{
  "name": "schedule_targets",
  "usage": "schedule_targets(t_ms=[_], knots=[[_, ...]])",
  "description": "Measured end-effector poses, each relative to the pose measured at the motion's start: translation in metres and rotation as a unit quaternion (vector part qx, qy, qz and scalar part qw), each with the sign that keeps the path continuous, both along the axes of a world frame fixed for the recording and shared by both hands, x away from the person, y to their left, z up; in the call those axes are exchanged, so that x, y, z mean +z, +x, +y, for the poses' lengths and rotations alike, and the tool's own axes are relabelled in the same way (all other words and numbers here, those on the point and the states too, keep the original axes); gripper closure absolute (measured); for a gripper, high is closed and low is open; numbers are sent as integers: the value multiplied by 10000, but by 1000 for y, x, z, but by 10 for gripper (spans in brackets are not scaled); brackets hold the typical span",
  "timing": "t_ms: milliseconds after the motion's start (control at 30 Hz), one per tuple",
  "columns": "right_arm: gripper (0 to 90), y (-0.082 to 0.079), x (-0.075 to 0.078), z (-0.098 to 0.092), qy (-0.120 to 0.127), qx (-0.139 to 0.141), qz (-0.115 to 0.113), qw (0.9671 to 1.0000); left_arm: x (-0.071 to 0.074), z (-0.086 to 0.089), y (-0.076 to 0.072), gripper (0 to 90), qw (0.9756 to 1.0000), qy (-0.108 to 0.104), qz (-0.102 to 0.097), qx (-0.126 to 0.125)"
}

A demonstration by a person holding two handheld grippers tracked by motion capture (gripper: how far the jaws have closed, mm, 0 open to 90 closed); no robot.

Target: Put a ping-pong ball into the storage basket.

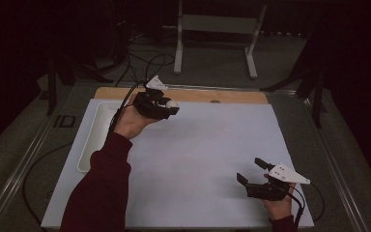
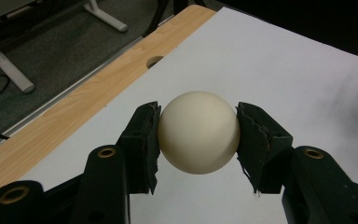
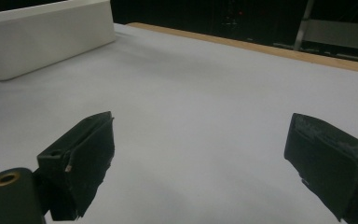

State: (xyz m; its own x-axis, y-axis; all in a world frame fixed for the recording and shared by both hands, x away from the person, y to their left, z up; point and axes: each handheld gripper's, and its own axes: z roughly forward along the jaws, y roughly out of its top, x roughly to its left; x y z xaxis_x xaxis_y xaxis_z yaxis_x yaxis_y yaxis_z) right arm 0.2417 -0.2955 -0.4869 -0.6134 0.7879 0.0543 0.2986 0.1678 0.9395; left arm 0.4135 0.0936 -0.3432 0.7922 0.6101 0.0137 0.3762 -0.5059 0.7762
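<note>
One cream ball (image 2: 198,132) clamped across widest part between pads of left gripper (image 2: 198,140), aloft over far white mat (image 1: 198,159) near tray (image 1: 92,140). Likely light, rigid, smooth, prone to squirting out; grip at equator. Right gripper (image 3: 200,154) spread wide, empty.

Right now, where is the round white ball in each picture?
High view: the ball sits in the left tool, upper left of middle.
Left gripper view: the ball is dead centre, squeezed between both pads.
Right gripper view: not in it.
Shared landmark: the wooden table edge.
</note>
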Motion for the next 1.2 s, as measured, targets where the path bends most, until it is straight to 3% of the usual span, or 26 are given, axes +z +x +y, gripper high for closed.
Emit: schedule_targets(t_ms=[1200], knots=[[81, 0, 0, 0, -8, 9, 9, 10000, 10, 30, -2, 516, 9997, 38, -96, 209]])
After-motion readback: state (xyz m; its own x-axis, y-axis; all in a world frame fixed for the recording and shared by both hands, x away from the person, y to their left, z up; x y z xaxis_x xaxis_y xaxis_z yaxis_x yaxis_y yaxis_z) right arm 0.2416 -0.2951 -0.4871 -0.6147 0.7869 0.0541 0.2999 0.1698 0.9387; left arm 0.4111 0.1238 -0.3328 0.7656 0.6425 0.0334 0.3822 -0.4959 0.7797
